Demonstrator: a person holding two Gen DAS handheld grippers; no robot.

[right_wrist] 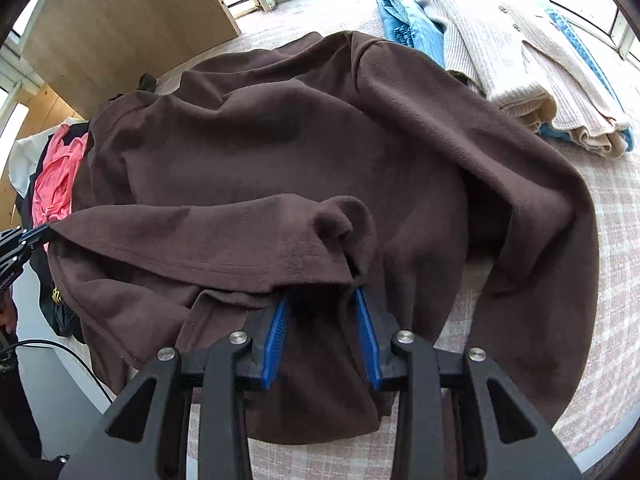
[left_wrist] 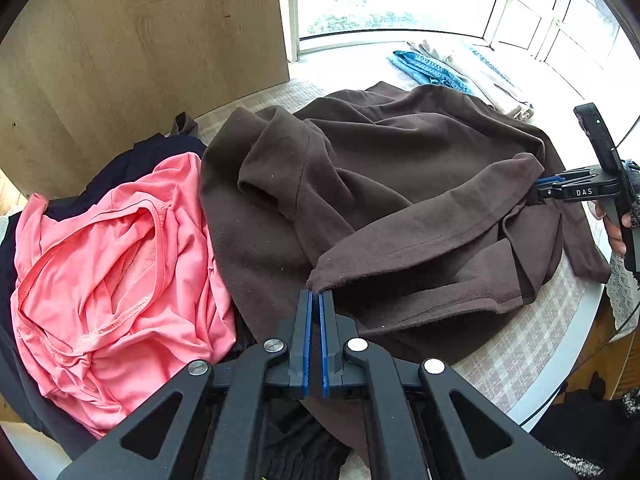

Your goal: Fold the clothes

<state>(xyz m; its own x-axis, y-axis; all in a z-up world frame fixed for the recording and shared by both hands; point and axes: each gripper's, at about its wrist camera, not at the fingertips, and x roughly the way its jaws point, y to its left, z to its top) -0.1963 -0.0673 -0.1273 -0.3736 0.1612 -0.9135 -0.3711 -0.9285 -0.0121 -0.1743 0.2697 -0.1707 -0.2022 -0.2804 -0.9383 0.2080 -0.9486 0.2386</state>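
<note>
Over on the left there's the unfolded heap: a coral pink top (left_wrist: 116,264) lying on something dark navy (left_wrist: 140,164), not touched yet. Just right of that, spread over the checked tablecloth (left_wrist: 532,340) in the middle of the table, is the brown fleece top (left_wrist: 400,152) I'm working on.

My left gripper (left_wrist: 316,294) is clenched on the corner of the fleece's near edge, and that edge runs taut-ish across to the right. My right gripper (right_wrist: 322,294) sits at the other end of that same fold, but its jaws are standing apart. The fabric is draped over and between the blue pads (right_wrist: 276,328), and I can't see them pressing on it, so I'd call that side released.

Far right by the window there's a done stack, a cream ribbed cardigan (right_wrist: 516,60) on some teal pieces (right_wrist: 404,28).

So I reckon I'm mid-fold on the fleece. Next move probably needs the right side to re-grip somewhere before I pull the left, otherwise the fold just drags crooked.
</note>
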